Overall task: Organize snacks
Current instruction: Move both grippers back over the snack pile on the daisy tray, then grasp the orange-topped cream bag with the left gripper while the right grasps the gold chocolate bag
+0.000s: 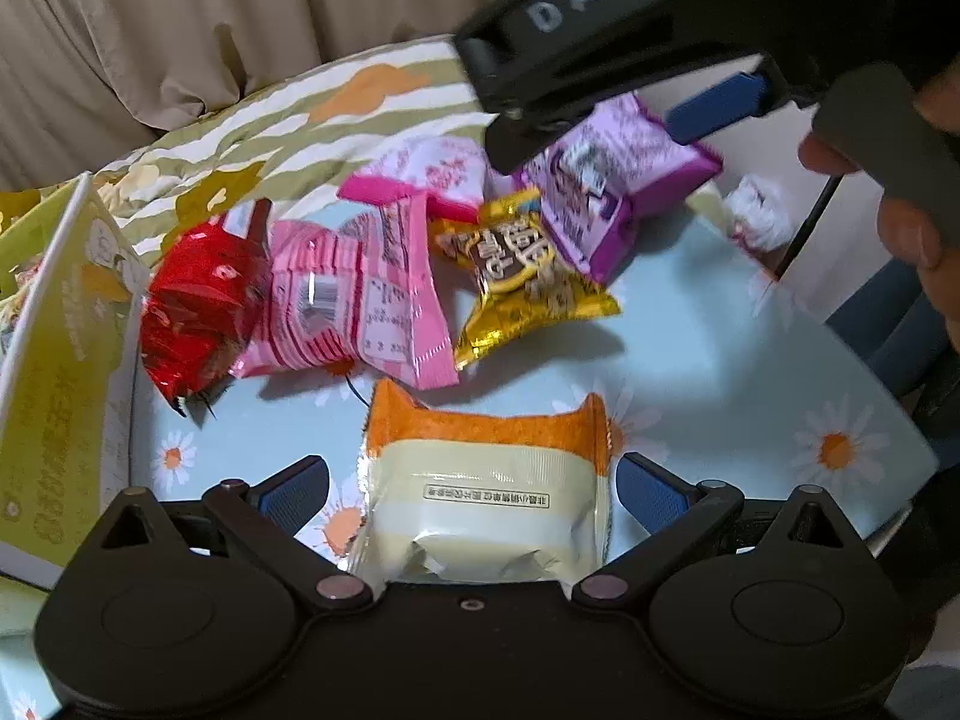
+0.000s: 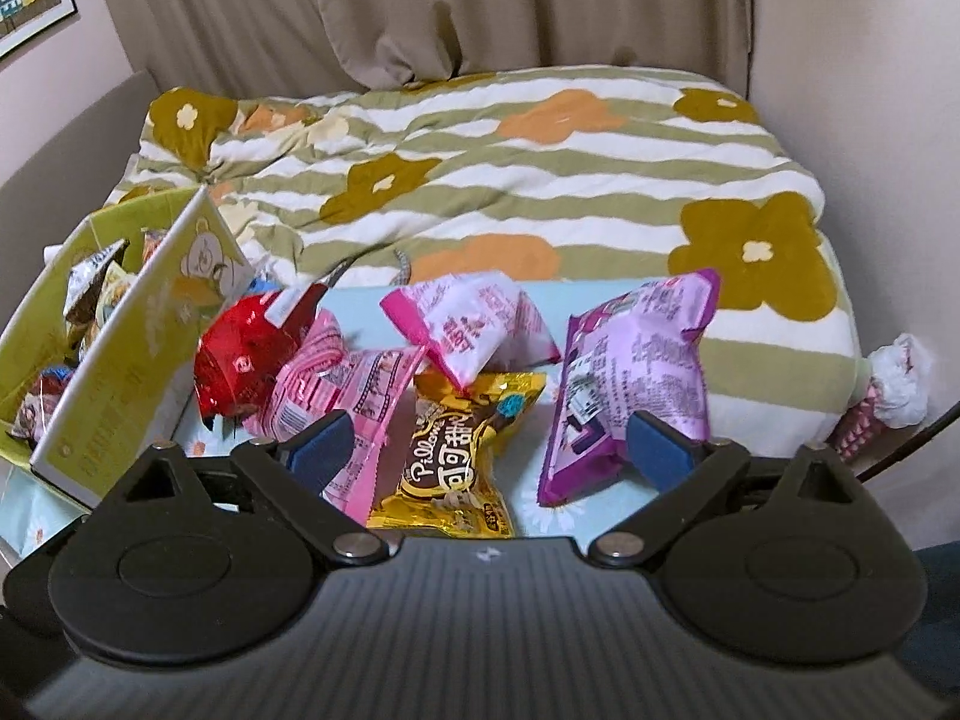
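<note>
The left gripper [image 1: 474,483] is spread wide, its blue pads either side of an orange-and-cream packet [image 1: 486,498] without pinching it. The right gripper [image 2: 489,441] is also wide open and holds nothing; a yellow packet [image 2: 459,456] and a purple packet [image 2: 630,384] lie between and ahead of its pads. Red [image 2: 240,354] and pink [image 2: 354,396] packets crowd the centre of the daisy-print worktop [image 1: 750,396]. A green box [image 2: 138,336] with snacks inside stands at the left edge. Behind, a striped flowered bed [image 2: 540,180] meets beige curtains [image 2: 420,6]. The worktop's lower right is bare.
</note>
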Tool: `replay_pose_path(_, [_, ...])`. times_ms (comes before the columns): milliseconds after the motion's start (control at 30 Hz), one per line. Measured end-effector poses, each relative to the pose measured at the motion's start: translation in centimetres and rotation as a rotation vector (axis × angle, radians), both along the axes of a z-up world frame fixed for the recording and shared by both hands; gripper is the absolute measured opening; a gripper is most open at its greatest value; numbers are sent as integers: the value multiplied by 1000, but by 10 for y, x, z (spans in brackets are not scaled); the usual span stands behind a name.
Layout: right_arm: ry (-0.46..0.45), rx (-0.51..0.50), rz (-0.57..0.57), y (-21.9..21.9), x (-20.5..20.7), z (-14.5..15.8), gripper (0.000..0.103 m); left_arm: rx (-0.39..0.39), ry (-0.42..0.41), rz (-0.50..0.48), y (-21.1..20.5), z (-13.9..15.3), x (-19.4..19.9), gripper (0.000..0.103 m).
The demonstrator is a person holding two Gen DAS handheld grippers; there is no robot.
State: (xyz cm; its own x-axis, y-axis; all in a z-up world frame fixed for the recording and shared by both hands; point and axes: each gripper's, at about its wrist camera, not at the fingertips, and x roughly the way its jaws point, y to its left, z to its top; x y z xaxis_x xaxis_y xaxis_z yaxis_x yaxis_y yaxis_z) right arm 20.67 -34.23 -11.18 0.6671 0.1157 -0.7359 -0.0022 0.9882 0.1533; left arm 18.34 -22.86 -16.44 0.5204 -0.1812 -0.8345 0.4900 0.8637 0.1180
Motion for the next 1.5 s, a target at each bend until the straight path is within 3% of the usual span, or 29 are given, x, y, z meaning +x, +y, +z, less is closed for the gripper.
replay_pose_path(300, [42, -7, 63, 7, 18, -26, 99, 34, 37, 26, -7, -26, 10, 103])
replay_pose_path(533, [74, -19, 93, 17, 31, -43, 92, -8, 46, 51, -2, -32, 14, 102])
replay_pose_path(700, [91, -27, 103, 21, 38, -51, 90, -14, 50, 64, 4, -34, 16, 87])
replay_pose_path(900, [105, -33, 108, 25, 45, -59, 88, -23, 47, 83, 9, -29, 15, 82])
replay_pose_path(1200, [140, -42, 108, 33, 56, -74, 76, -33, 27, 168, 35, -20, 14, 82])
replay_pose_path(1267, [151, -41, 104, 33, 58, -77, 68, -32, 21, 178, 39, -17, 15, 82])
replay_pose_path(1500, [158, -56, 79, 32, 54, -75, 56, -37, -4, 197, 48, -5, 15, 82])
